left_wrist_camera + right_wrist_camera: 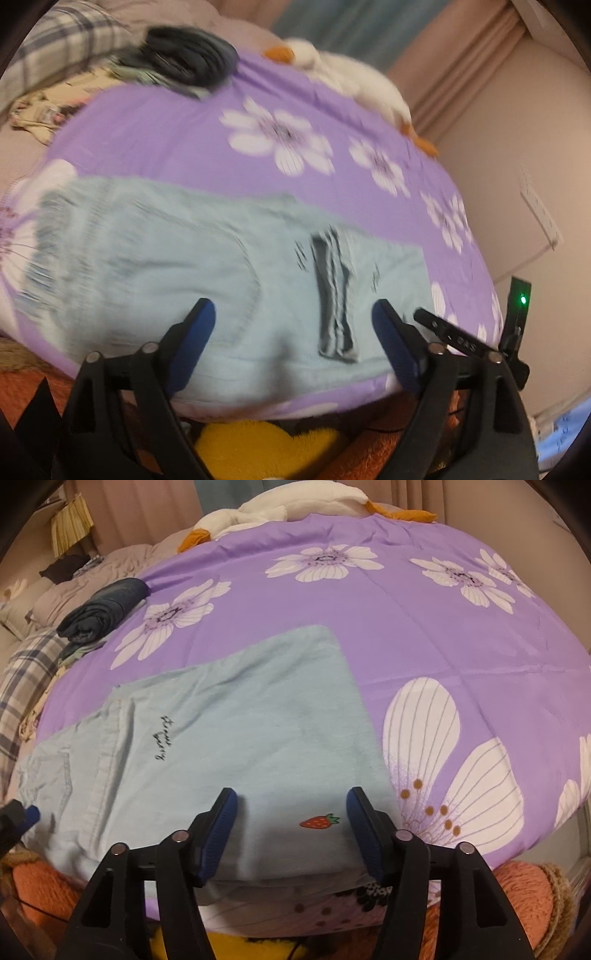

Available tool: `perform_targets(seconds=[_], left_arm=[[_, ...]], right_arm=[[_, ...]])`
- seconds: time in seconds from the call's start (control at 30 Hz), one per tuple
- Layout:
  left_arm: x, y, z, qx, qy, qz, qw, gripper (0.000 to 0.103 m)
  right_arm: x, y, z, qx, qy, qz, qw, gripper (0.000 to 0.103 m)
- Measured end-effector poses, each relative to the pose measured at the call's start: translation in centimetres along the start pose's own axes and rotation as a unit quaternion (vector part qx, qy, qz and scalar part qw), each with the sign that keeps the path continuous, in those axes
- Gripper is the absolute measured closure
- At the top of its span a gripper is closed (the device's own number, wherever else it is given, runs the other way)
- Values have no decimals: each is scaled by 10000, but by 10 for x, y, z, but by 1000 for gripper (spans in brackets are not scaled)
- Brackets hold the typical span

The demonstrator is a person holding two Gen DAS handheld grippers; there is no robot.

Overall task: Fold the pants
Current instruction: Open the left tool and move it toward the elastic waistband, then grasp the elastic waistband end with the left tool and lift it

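Observation:
Light blue pants (229,734) lie flat on a purple flowered bedspread (424,635), near its front edge. They carry black script lettering and a small strawberry patch (318,821). In the blurred left wrist view the pants (166,266) show an elastic waistband at the left and a dark strip (334,295). My left gripper (293,314) is open and empty above the pants' near edge. My right gripper (291,801) is open and empty above the hem end by the strawberry. The left gripper's tip shows at the far left of the right wrist view (22,818).
A rolled dark garment (105,607) lies at the bedspread's far left corner. A white plush duck (291,506) lies along the far edge. A plaid cloth (26,679) is at left. Orange and yellow plush (517,893) sits below the front edge. A wall (517,184) is to the right.

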State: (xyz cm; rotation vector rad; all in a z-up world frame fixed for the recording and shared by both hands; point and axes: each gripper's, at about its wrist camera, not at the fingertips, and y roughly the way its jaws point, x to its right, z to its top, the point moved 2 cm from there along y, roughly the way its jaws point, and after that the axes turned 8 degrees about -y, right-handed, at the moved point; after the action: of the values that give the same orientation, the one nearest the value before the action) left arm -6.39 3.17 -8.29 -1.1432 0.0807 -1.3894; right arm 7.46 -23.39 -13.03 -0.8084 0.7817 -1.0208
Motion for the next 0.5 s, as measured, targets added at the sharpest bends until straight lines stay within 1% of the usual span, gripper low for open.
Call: perform_targets(seconds=[0.07, 0.13, 0.2, 0.27, 0.4, 0.5], left_arm=[[-5, -12, 6, 256, -63, 94, 9996, 8], [-9, -23, 13, 475, -91, 224, 9986, 6], [-14, -29, 17, 637, -123, 354, 9973, 4], [-22, -34, 21, 785, -203, 569, 9951, 3], [-42, -36, 25, 868, -454, 842, 9916, 3], [-60, -37, 26, 865, -676, 1072, 9882, 3]], right_arm=[[-7, -10, 7, 171, -16, 142, 9998, 28], [-16, -23, 16, 416, -140, 174, 9989, 17], [-27, -36, 24, 682, -315, 215, 9969, 11], [-41, -52, 33, 1008, -515, 367, 9929, 11], [-60, -66, 41, 1380, -660, 731, 9855, 10], [-67, -62, 36, 1565, -674, 717, 9828, 5]])
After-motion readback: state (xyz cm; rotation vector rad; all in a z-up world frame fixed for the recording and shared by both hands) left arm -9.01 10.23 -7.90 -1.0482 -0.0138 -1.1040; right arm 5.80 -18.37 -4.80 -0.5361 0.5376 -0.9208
